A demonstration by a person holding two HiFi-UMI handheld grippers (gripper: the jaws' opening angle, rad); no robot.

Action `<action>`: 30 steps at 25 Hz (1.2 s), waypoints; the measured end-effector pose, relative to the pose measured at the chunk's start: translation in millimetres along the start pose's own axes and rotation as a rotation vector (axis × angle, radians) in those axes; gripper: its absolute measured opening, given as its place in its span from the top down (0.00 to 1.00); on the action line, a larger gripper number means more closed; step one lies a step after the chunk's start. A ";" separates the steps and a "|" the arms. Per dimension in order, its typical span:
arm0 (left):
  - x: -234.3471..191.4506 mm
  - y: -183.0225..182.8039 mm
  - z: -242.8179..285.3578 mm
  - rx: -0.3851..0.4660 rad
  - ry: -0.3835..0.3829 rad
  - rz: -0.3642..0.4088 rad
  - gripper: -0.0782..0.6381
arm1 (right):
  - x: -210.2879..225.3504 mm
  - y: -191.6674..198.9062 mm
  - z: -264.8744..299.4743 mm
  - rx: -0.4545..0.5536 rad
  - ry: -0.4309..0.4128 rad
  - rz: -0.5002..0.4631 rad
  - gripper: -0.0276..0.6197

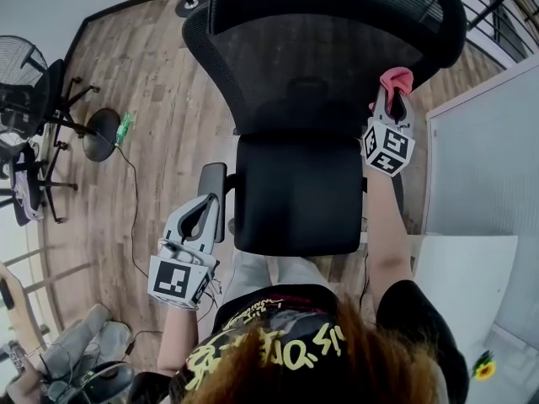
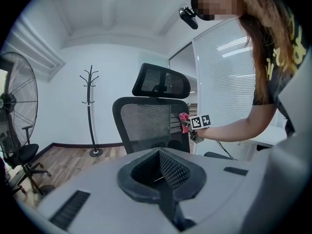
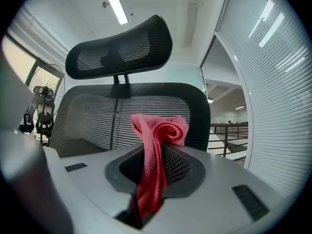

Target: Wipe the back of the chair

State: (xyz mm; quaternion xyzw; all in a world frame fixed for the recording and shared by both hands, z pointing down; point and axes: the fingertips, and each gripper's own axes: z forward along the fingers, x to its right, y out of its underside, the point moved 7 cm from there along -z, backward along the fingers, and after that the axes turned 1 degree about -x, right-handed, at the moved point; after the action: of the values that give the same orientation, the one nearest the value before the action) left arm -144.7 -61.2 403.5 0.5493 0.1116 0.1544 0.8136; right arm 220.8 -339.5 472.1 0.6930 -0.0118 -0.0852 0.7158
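My R gripper (image 1: 392, 91) grips pink cloth (image 3: 156, 155) by chair back (image 1: 320, 57); L gripper (image 1: 205, 210) closed, empty. Wiping stage, I reckon: needs cloth pressed on & swept.

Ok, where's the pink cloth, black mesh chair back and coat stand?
pink cloth (image 3: 159, 130), right gripper view, bunched top.
black mesh chair back (image 3: 87, 118), right gripper view, mesh panel.
coat stand (image 2: 89, 116), left gripper view, pole.

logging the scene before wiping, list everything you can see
office chair: one, black mesh, centre, in front of the person
cloth: one, pink, at the chair back's right edge
standing fan: one, black, far left
coat stand: one, black, by the back wall
blinds: white, right side
left gripper: grey, shut, empty, beside the seat
right gripper: grey, shut on the cloth
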 end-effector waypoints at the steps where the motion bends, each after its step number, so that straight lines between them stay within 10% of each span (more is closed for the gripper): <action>1: -2.3 0.4 0.0 -0.002 -0.001 0.002 0.90 | -4.7 -0.1 0.7 0.000 -0.008 -0.002 0.86; 30: -63.3 6.9 24.0 0.049 -0.003 -0.041 0.90 | -156.6 -11.8 10.6 0.011 -0.203 0.037 0.86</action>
State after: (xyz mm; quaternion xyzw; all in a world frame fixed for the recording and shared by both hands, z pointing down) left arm -195.9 -103.1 419.6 0.5669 0.1255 0.1339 0.8031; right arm 63.9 -328.7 476.7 0.6844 -0.0975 -0.1413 0.7086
